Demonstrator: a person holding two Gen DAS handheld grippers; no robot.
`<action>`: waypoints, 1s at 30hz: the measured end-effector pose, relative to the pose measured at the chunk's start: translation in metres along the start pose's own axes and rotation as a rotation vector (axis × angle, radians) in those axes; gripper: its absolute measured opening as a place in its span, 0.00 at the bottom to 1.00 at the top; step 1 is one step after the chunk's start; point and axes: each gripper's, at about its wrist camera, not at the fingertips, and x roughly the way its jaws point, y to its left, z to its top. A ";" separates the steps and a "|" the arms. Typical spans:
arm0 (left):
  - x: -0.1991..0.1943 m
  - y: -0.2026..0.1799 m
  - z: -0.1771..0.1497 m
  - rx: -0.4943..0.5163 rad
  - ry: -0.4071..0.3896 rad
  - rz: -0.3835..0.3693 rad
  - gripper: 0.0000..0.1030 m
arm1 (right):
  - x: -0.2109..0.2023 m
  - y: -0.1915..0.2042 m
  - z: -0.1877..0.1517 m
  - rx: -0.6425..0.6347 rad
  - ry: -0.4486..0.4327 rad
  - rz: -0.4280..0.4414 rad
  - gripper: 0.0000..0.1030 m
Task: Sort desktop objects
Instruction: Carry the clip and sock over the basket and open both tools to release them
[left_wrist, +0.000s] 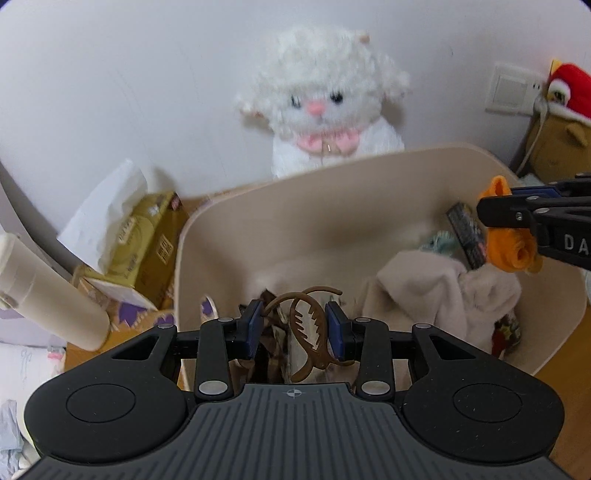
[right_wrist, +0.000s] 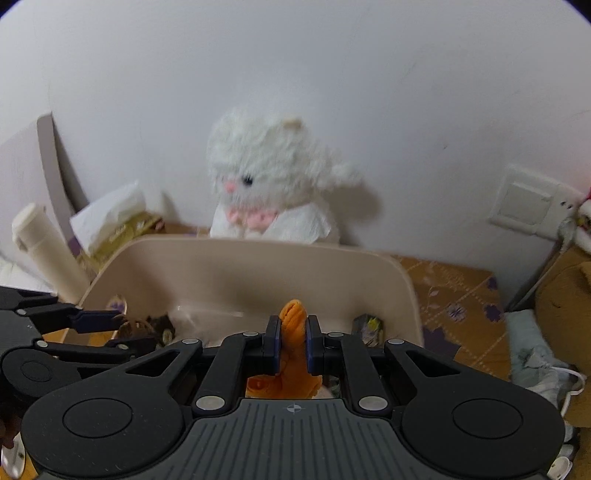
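Hair claw clip (left_wrist: 308, 328) first, from the left wrist view: brown, curved, toothed plastic — to my eye light, stiff and a little slick, likely to twist or spring if squeezed across its arched back. It sits between the blue pads of the left hand-held gripper (left_wrist: 295, 326), which is closed on it near the toothed body; that flat middle looks like the safest place to hold, not the thin looping handles. Clip and gripper hang over the beige bin (left_wrist: 221, 229), above a pale fleecy cloth (left_wrist: 443, 291) and other oddments inside. At the right edge the right hand-held gripper (left_wrist: 491, 214) pinches an orange fabric piece (left_wrist: 513, 251) over the bin's right side. Behind stand a white plush cat (left_wrist: 325, 103), a tissue box (left_wrist: 147, 236) and a cream bottle (left_wrist: 48, 291).

From the right wrist view: the orange fabric piece (right_wrist: 293, 332) is soft, crumpled and light by the look of it — it should drape and forgive a firm squeeze, and any bunched fold serves as a hold. The right hand-held gripper (right_wrist: 293, 341) is clamped on a fold, with the rest sagging below the pads. It hangs over the beige bin (right_wrist: 258, 266), while the left hand-held gripper (right_wrist: 110, 321) reaches in from the left. A patterned mat covers the counter (right_wrist: 458, 295) beside the bin.
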 end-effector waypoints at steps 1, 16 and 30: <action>0.004 0.000 -0.001 -0.001 0.015 -0.008 0.36 | 0.004 0.001 -0.001 -0.007 0.014 -0.002 0.14; 0.007 0.003 -0.004 -0.005 0.043 0.021 0.62 | 0.002 -0.001 -0.015 0.017 0.028 -0.041 0.61; -0.012 0.006 -0.008 -0.029 0.032 0.034 0.69 | -0.025 0.001 -0.018 0.079 -0.017 -0.108 0.96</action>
